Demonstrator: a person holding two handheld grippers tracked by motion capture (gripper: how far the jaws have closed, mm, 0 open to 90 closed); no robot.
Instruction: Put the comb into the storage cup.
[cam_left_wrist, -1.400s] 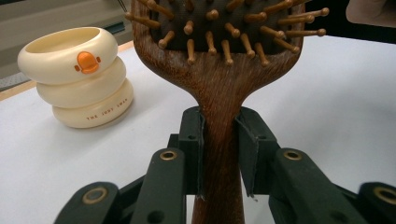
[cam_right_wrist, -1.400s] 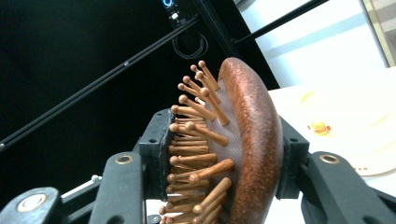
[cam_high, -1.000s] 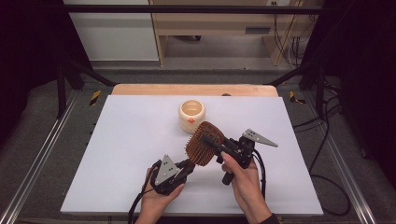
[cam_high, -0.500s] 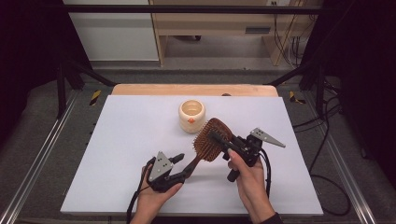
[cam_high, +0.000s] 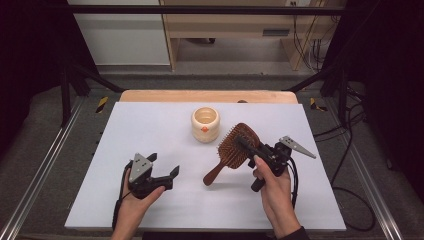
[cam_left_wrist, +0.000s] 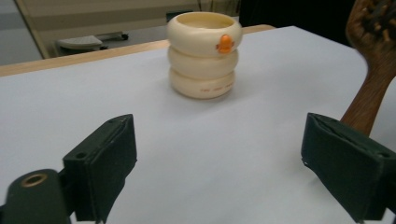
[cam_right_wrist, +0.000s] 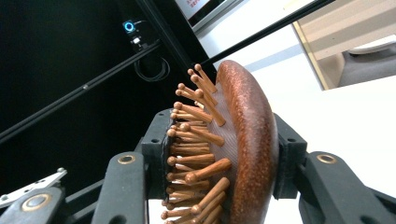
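- The right tongs (cam_high: 248, 146) pinch the head of the wooden hairbrush (cam_high: 235, 150); in the right gripper view the two black jaws press on the bristle side and on the smooth back of the hairbrush (cam_right_wrist: 233, 149).
- The left tongs (cam_high: 165, 170) are spread wide with nothing between them, in the lower left of the high view.
- Compared with the earlier frames, the left tongs have let go of the brush handle and moved away to the left. One second ago they were at the handle end, close to the right hand.
- The hairbrush has also changed: it now sits a little more to the right, just right of the centre of the high view, held above the white table (cam_high: 150, 130), and its handle points down to the lower left, free.
- The cream cup (cam_high: 205, 124) made of stacked rings stays at the same place, above the centre of the frame.
- In the high view the right hand (cam_high: 272, 187) covers part of the gripper body, and the contact of the jaws with the brush is hard to see there.
- In the left gripper view the hairbrush (cam_left_wrist: 373, 70) is cut off by the upper right edge, with part of the head and the handle in the frame.
- The left gripper view shows an orange mark on the cream cup (cam_left_wrist: 205, 53) clearly; the high view shows it very small.
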